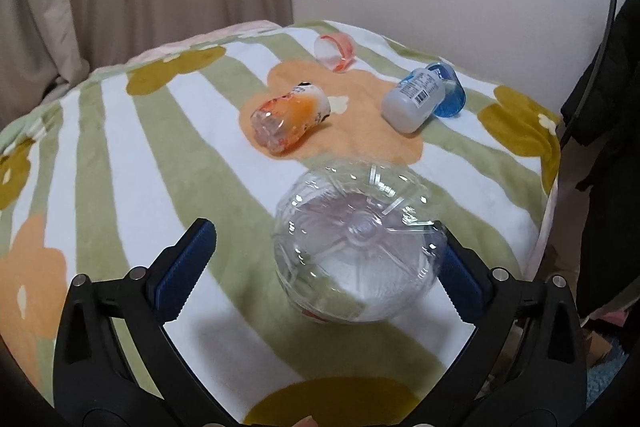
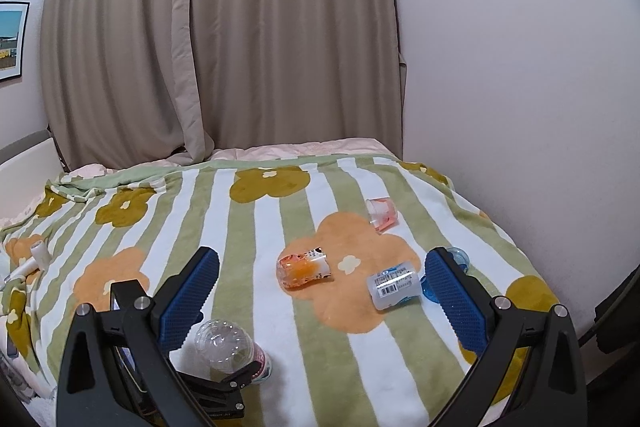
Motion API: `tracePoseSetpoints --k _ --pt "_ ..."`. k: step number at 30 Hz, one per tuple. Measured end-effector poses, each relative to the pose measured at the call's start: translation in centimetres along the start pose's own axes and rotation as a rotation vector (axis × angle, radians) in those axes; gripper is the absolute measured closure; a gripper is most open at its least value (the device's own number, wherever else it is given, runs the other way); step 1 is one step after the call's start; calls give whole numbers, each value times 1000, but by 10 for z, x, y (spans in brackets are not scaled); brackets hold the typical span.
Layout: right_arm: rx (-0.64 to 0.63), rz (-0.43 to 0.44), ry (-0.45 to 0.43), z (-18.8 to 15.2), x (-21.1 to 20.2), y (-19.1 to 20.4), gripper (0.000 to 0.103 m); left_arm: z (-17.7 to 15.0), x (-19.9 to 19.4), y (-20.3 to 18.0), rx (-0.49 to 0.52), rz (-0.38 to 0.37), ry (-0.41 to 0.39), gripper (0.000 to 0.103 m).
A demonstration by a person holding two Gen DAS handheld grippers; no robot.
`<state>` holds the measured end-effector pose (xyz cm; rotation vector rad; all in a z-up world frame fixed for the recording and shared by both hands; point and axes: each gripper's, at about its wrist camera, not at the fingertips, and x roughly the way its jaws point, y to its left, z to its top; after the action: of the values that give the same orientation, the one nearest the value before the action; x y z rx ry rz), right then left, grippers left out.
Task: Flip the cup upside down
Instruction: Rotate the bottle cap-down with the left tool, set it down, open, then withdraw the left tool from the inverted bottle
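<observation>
A clear plastic cup [image 1: 356,243] stands bottom-up on the flowered blanket [image 1: 132,155]. It sits between the fingers of my left gripper [image 1: 324,267], which is open; the right finger [image 1: 456,275] is at the cup's side, the left finger is well apart. In the right wrist view the same clear cup [image 2: 226,345] shows at the lower left with a left gripper finger [image 2: 236,379] beside it. My right gripper [image 2: 322,267] hangs open above the blanket and holds nothing. A pink cup [image 1: 334,53] [image 2: 382,213] lies on its side farther back.
An orange bottle [image 1: 288,119] [image 2: 304,271] and a white bottle [image 1: 412,99] [image 2: 394,285] lie on the blanket, a blue cup [image 1: 450,95] [image 2: 460,257] against the white one. Wall [image 2: 520,107] right, curtains [image 2: 220,47] behind. The bed edge [image 1: 548,195] drops right. A white object [image 2: 36,255] lies far left.
</observation>
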<state>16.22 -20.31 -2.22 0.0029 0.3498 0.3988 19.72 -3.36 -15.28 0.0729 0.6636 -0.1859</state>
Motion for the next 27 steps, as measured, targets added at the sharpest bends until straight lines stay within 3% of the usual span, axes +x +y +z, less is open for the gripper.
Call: tracePoseSetpoints --k 7,12,15,21,27 --pt "-2 2 -3 2 -1 7 0 5 -15 0 3 -6 -14 0" --pt "-1 -13 -32 7 -13 14 0 18 -51 0 10 7 -61 0" --pt "-20 -54 -70 10 -29 19 0 33 -88 2 -3 4 -125 0" --pt "-32 -162 -175 15 -79 24 0 71 -184 -1 -8 23 -328 0" --pt "2 -272 -242 -3 -123 24 0 67 -244 -17 -3 71 -463 0"
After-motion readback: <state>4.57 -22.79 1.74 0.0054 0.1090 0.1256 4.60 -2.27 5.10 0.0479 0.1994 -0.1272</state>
